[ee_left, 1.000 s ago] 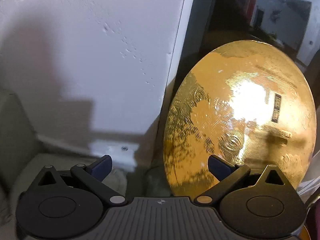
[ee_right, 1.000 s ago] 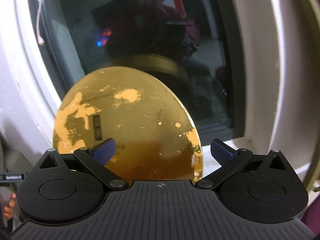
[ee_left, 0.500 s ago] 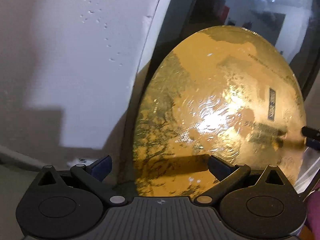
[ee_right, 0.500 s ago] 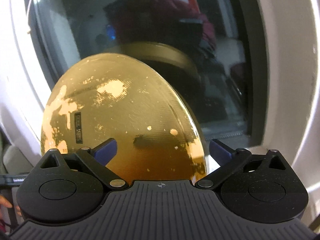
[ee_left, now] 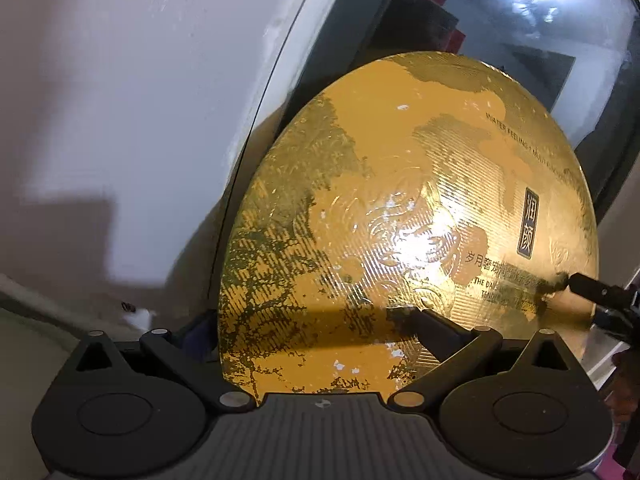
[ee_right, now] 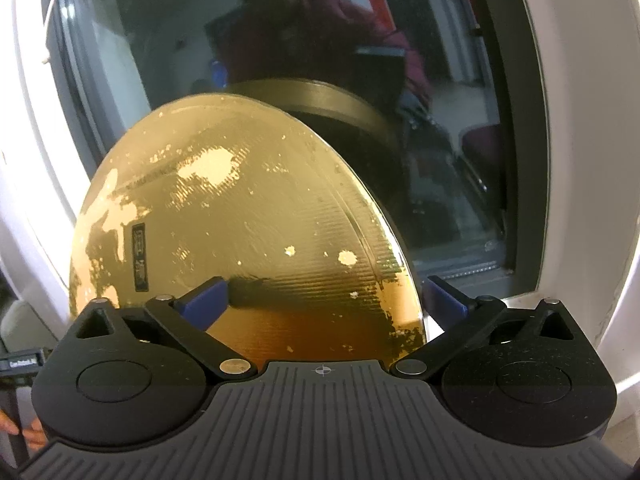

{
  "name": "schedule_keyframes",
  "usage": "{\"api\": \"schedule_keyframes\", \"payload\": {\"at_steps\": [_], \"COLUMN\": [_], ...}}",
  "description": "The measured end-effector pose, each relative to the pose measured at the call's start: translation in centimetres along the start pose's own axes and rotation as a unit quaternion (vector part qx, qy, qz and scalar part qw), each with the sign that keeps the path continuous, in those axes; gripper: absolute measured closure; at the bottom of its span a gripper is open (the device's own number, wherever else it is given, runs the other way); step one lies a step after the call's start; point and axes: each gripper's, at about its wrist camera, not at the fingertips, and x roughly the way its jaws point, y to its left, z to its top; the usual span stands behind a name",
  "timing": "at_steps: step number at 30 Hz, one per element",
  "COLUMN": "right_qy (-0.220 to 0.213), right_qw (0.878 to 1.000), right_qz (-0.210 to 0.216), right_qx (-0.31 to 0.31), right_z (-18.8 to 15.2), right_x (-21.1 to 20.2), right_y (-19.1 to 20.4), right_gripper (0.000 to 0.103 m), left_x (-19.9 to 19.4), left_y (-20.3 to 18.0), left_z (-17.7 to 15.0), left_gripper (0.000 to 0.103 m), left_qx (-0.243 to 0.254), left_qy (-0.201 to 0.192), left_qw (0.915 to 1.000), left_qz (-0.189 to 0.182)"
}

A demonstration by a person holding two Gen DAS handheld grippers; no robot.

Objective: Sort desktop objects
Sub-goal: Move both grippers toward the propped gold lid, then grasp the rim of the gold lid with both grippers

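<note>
A round gold box (ee_left: 400,220) with embossed foil and a small dark label stands on edge against the window. It also fills the right wrist view, gold box (ee_right: 240,220). My left gripper (ee_left: 300,316) is open and straddles the box's left rim. Its left finger (ee_left: 198,326) is partly hidden behind the rim and its right finger (ee_left: 436,332) lies in front of the face. My right gripper (ee_right: 323,283) is open around the right rim. One finger (ee_right: 208,300) is in front of the face, the other (ee_right: 444,298) just past the rim.
Dark window glass (ee_right: 280,40) behind the box reflects a person and the box's side. A white window frame (ee_right: 580,160) and sill (ee_right: 516,300) stand to the right. A white wall (ee_left: 120,100) is on the left. The other gripper's tip (ee_left: 592,292) shows at the right edge.
Both grippers have moved closer to the gold box, which now looms larger. Its left and right rims now sit between the open fingers. The box has not moved.
</note>
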Motion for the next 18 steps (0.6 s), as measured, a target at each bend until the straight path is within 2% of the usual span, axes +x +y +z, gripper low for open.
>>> {"api": "schedule_keyframes", "payload": {"at_steps": [5, 10, 14, 18], "right_qy": [-0.026, -0.065, -0.067, -0.044], "right_qw": [1.000, 0.997, 0.995, 0.994], "right_qz": [0.001, -0.005, -0.026, -0.048], "right_qx": [-0.010, -0.029, -0.067, -0.087], "right_z": [0.8, 3.4, 4.9, 4.9], "right_x": [-1.8, -7.2, -12.6, -18.2], "right_y": [0.8, 2.3, 4.4, 5.9], "right_gripper": [0.000, 0.000, 0.000, 0.000], "left_x": [-3.7, -8.9, -13.6, -17.7], "left_y": [-2.3, -5.2, -7.2, -8.9], "left_z": [1.7, 3.4, 3.3, 1.0], "left_gripper": [0.001, 0.001, 0.001, 0.001], "left_qx": [0.015, 0.030, 0.023, 0.013], "left_qy": [-0.043, -0.073, -0.075, -0.044], "left_qw": [0.9989, 0.9964, 0.9960, 0.9975], "left_qz": [-0.014, -0.030, -0.043, -0.053]}}
